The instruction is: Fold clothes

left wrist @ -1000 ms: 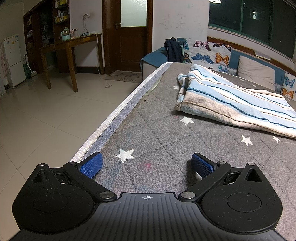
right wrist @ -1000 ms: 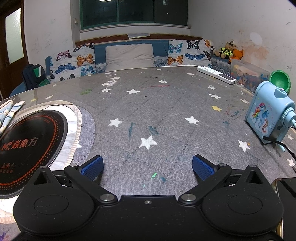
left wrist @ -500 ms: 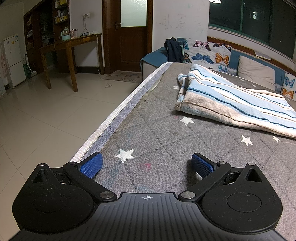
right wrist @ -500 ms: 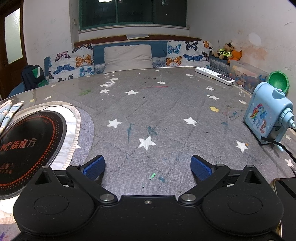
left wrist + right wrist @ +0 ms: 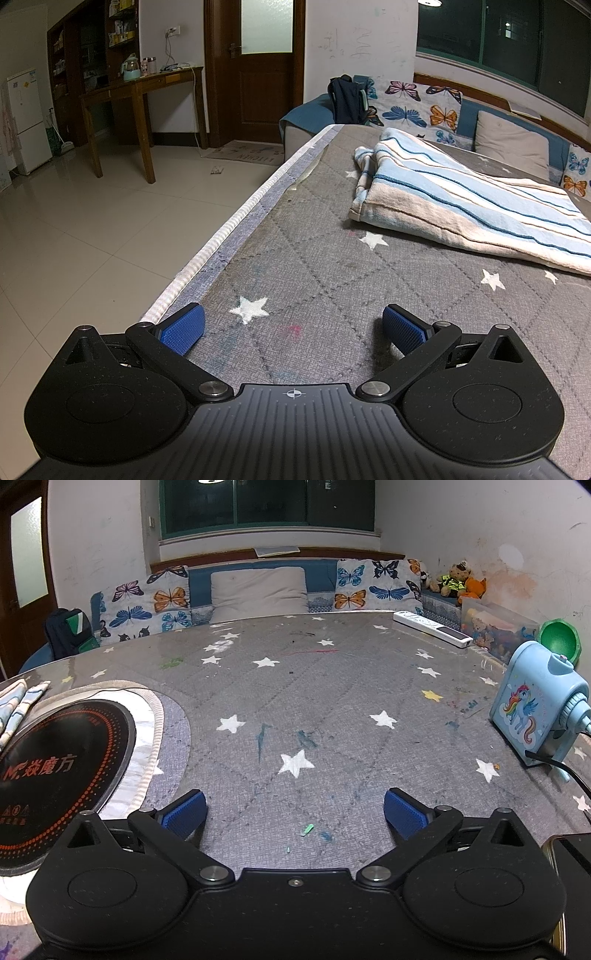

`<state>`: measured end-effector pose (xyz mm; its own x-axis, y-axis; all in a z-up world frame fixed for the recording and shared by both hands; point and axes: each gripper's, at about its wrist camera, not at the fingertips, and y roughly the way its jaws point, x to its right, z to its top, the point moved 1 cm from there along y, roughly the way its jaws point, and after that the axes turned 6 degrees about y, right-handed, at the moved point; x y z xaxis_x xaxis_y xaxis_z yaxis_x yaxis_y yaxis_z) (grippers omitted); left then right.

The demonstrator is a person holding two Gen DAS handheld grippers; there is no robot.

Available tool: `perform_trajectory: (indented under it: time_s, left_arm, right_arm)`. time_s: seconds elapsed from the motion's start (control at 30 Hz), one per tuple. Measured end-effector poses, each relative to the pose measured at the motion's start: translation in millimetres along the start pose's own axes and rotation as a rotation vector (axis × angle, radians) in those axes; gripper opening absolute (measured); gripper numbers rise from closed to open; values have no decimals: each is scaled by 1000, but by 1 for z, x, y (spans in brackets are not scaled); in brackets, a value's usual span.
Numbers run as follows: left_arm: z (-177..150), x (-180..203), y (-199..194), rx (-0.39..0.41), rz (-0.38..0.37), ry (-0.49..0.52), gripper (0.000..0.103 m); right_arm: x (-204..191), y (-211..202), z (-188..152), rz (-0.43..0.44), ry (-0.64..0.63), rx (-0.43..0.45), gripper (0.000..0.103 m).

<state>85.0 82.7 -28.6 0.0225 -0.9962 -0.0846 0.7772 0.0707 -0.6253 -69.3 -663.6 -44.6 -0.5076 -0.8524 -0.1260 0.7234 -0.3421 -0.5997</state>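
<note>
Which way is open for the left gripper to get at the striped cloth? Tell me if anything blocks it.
Probably yes, straight ahead and to its right. The left gripper is open and empty, and only bare star-patterned table cover lies between it and the striped cloth. Nothing visible blocks it.

The black round cooktop at the table's left edge is showing the orange characters "焱魔方" beside an "M" logo.

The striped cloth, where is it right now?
In the left wrist view, the striped cloth lies bunched on the grey star-patterned table cover, ahead and right of the open left hand-held gripper.
</note>
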Motion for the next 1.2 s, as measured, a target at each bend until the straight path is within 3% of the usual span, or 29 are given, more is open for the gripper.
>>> perform_trajectory:
  time_s: [1.2]
  left_arm:
    - [0, 2, 0, 0, 0, 0, 103]
  right_arm:
    - [-20, 4, -1, 0, -2, -1, 103]
